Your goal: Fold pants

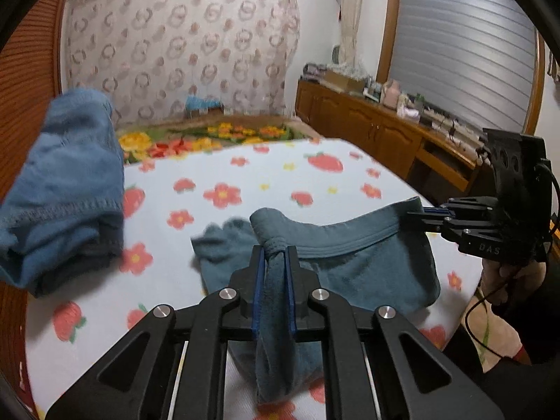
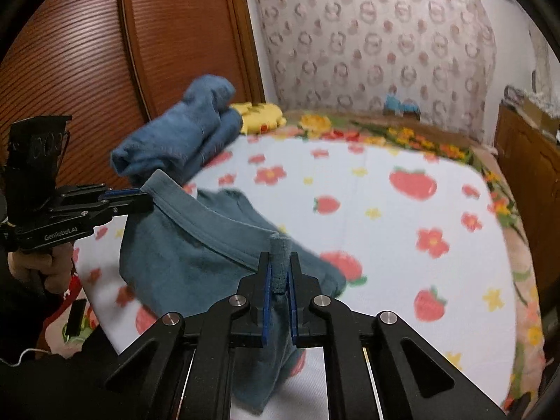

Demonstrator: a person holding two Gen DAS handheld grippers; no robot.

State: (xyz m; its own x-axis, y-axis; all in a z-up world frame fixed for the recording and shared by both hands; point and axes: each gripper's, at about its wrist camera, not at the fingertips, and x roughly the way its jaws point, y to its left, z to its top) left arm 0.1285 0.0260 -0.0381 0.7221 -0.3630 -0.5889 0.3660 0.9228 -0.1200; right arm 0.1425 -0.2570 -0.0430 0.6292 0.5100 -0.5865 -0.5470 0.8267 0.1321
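Observation:
A pair of teal-blue pants point(image 1: 353, 269) hangs by its waistband a little above the bed, its lower part resting on the cover. My left gripper point(image 1: 274, 252) is shut on one bunched end of the waistband. At the other end, my right gripper point(image 1: 416, 214) pinches the band from the right. In the right wrist view the right gripper point(image 2: 279, 257) is shut on a fold of the pants point(image 2: 182, 255), and the left gripper point(image 2: 148, 197) holds the far left corner. The band sags between the two grips.
The bed point(image 1: 245, 175) has a white cover with strawberries and flowers point(image 2: 385, 231). A stack of folded blue clothes point(image 1: 63, 182) point(image 2: 185, 133) lies at its left edge by a wooden wardrobe point(image 2: 105, 52). A cluttered wooden cabinet point(image 1: 367, 129) runs along the right.

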